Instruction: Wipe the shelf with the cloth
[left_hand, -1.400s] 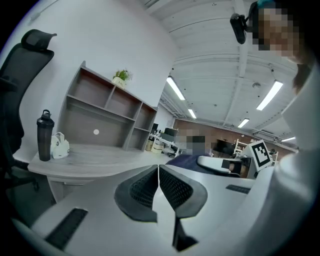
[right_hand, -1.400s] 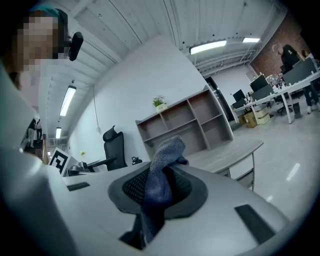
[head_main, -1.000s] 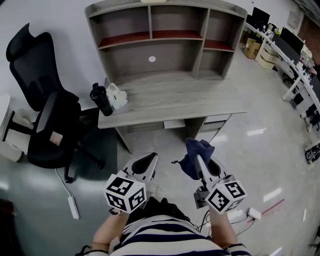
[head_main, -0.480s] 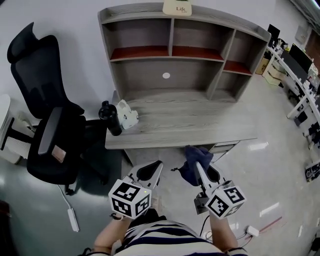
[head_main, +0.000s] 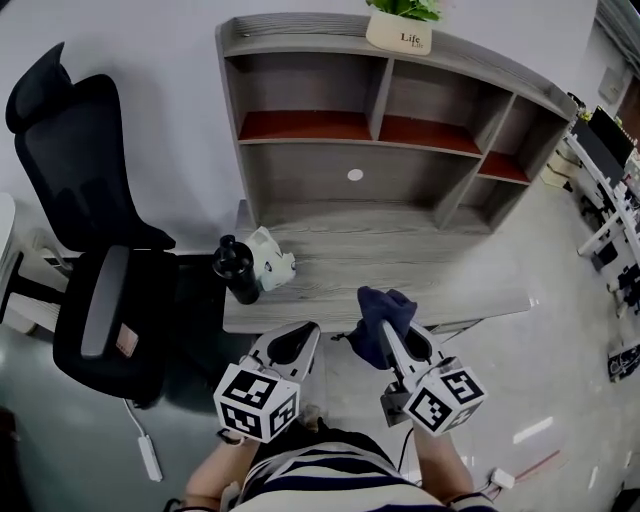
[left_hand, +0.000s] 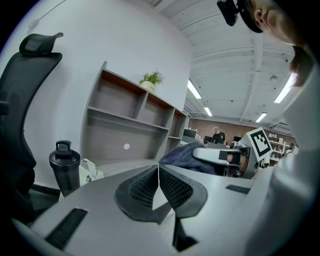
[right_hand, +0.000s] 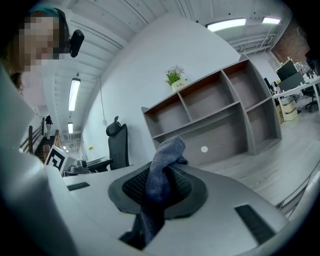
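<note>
The person is wearing a black-and-white striped shirt (head_main: 320, 482); the light-grey left gripper (head_main: 302, 335) and right gripper (head_main: 388, 325) are each bearing a black-and-white square-marker cube (head_main: 255, 402).

left gripper (left_hand: 159, 172): jaws pressed together tip to tip | right gripper (right_hand: 161, 182): jaws clamped on cloth (right_hand: 167, 150), fabric bulging past the tips | both side by side, apart, pointing forward

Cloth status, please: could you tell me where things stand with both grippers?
Left gripper shut, empty. Right gripper shut on blue cloth, not yet touching shelf. Black bottle at desk left end, off to the side.
</note>
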